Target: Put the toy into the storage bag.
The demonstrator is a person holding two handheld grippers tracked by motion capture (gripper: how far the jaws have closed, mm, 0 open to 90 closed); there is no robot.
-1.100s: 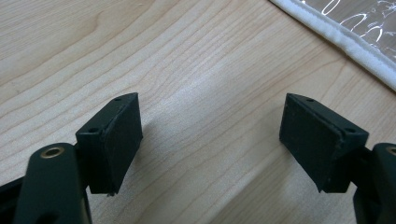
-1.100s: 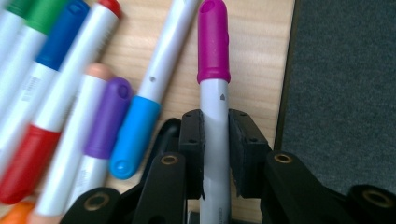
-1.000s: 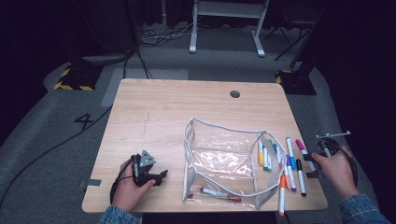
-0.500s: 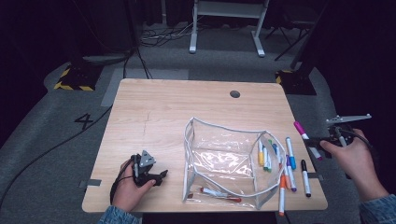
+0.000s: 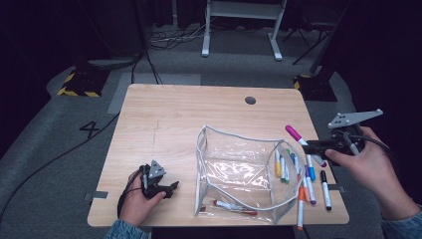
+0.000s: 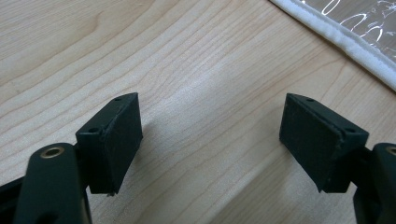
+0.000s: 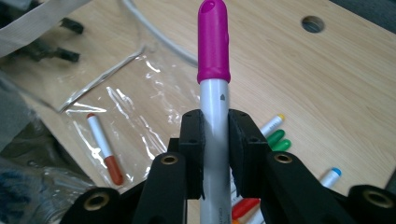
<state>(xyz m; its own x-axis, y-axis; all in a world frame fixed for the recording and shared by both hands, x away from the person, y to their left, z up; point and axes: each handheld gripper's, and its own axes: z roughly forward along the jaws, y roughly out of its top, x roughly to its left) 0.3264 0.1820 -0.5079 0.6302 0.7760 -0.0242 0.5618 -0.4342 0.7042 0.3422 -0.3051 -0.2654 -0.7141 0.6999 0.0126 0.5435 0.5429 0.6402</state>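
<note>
We see a clear plastic pouch [image 5: 239, 172] with a white piped rim standing open on the pale wood-grain table [image 5: 189, 114]; a red-capped marker [image 5: 234, 206] lies inside it on the crinkled film. More markers [image 5: 308, 181] lie loose beside it (green, blue, orange and black caps). Our right gripper [image 7: 215, 135] is above the table's right edge, its fingers clamped on a smooth white marker with a magenta cap [image 7: 214, 42]. Our left gripper [image 6: 210, 135] rests near the pouch, fingers spread apart with nothing between them.

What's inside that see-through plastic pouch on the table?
One red-capped marker lies on the bottom of the clear pouch. Glare and wrinkles in the plastic blur the far corner, so anything there can't be told.
</note>
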